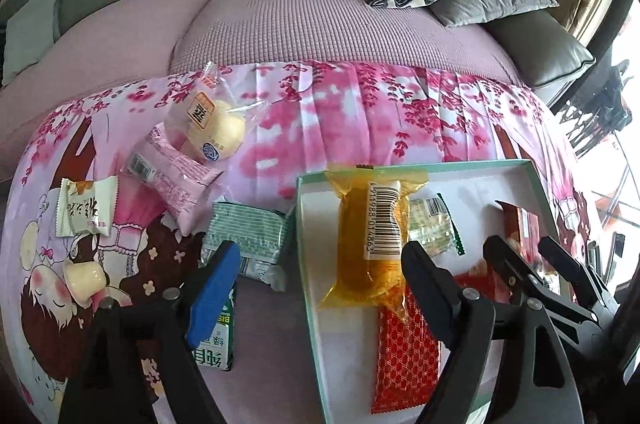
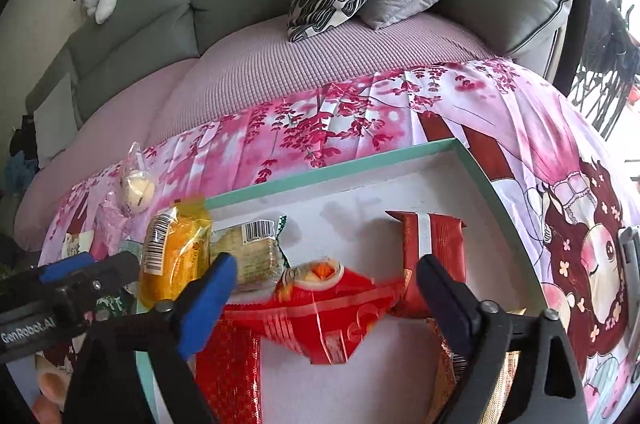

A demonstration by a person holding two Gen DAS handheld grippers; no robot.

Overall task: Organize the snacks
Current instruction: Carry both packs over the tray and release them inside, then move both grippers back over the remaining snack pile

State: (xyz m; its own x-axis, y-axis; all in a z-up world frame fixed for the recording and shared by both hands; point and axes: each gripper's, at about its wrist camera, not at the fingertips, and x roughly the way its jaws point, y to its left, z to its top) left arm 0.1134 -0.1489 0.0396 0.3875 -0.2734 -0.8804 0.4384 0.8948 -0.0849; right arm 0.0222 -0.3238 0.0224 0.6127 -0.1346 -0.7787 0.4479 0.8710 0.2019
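- Left wrist view: the left gripper (image 1: pixel 320 256) is open wide and holds nothing. Its blue finger is at 7 o'clock and its black finger at 5 o'clock.
- Between the fingers lies the yellow snack pack (image 1: pixel 370 244). Its long side runs from 12 o'clock to 6 o'clock, the same way the fingers point. It lies half in the box (image 1: pixel 308 284), and its top end sticks over the far wall of the box.
- A red pack (image 1: pixel 406 356) pokes out from under the yellow one, toward 6 o'clock.
- Loose snacks wait on the pink cloth (image 1: pixel 340 112) at 9 to 10 o'clock: a green pack (image 1: pixel 248 238), a pink pack (image 1: pixel 176 176), a round bun in a clear bag (image 1: pixel 208 128) and a white candy pack (image 1: pixel 86 206). The green pack is just beside the blue finger, so I think the left gripper is the nearer one for it.
- The right gripper (image 1: pixel 520 248) shows at 4 o'clock, over the box.
- Right wrist view: the right gripper (image 2: pixel 326 268) is open wide too. A shiny red snack bag (image 2: pixel 320 308) lies flat in the box (image 2: pixel 328 170) right between its fingers. It looks let go, but I cannot tell if a finger touches it.
- A dark red pack (image 2: pixel 434 256) sits by the black finger at 2 o'clock. The yellow snack pack (image 2: pixel 172 256) is at 9 o'clock.
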